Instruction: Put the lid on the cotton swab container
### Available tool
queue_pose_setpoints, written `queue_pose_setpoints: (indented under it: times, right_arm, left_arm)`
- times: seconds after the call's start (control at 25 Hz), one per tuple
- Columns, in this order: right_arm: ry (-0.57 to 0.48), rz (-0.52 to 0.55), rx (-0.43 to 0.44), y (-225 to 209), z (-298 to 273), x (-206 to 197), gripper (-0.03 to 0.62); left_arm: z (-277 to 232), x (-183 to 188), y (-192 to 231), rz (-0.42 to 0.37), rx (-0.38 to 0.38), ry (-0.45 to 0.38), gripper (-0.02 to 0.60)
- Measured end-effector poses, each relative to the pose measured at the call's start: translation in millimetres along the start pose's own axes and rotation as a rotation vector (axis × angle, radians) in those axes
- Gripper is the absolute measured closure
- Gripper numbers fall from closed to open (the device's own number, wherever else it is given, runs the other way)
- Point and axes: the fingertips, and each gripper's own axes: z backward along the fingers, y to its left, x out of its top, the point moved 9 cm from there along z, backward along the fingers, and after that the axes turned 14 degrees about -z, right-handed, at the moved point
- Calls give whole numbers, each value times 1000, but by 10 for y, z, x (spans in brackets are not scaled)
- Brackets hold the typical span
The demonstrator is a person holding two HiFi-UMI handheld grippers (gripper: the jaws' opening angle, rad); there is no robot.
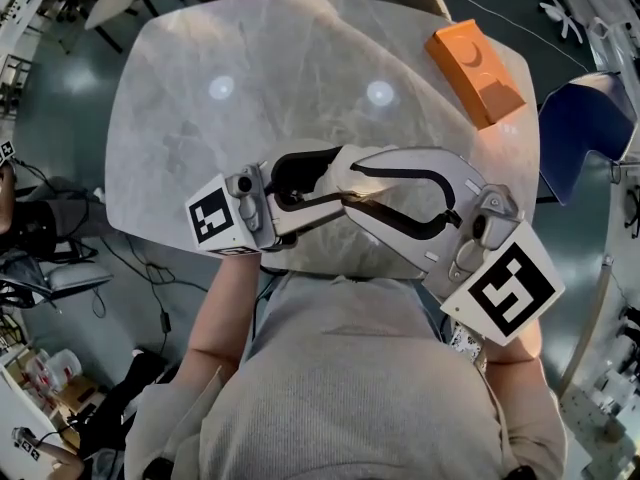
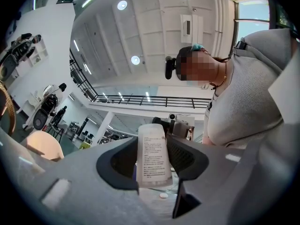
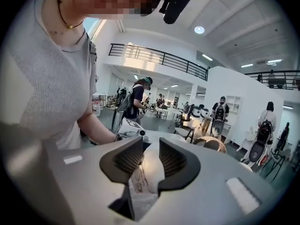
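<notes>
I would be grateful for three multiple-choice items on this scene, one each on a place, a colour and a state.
1. Where on the table does the orange block lie, in the head view? A at its far right edge; B at its centre; C at its left edge.
2. What colour is the container between the jaws of the left gripper? A white; B blue; C green.
3. How is the left gripper? A open and empty; B shut on the container; C shut on the orange block.
Answers: 1 A, the block sits by the upper right rim; 2 A, its body is white with dark print; 3 B, both pads press its sides.
</notes>
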Motion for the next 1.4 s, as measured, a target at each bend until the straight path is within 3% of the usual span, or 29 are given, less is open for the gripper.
queue_pose_setpoints:
  times: [0.4, 0.84, 1.08, 1.4]
  right_arm:
    - [68, 0, 11, 11, -69, 54, 476]
    - [-28, -36, 30, -1, -7, 108, 474]
    - [-38, -40, -7, -132, 103, 105, 440]
    - [7, -88, 44, -294, 174, -85, 360]
  left_arm:
    - [15, 1, 15, 10, 24, 9, 390]
    - [43, 80, 15, 5, 14, -44, 388]
    - [91, 84, 50, 2, 25, -49, 388]
    - [141, 104, 59, -3, 24, -57, 388]
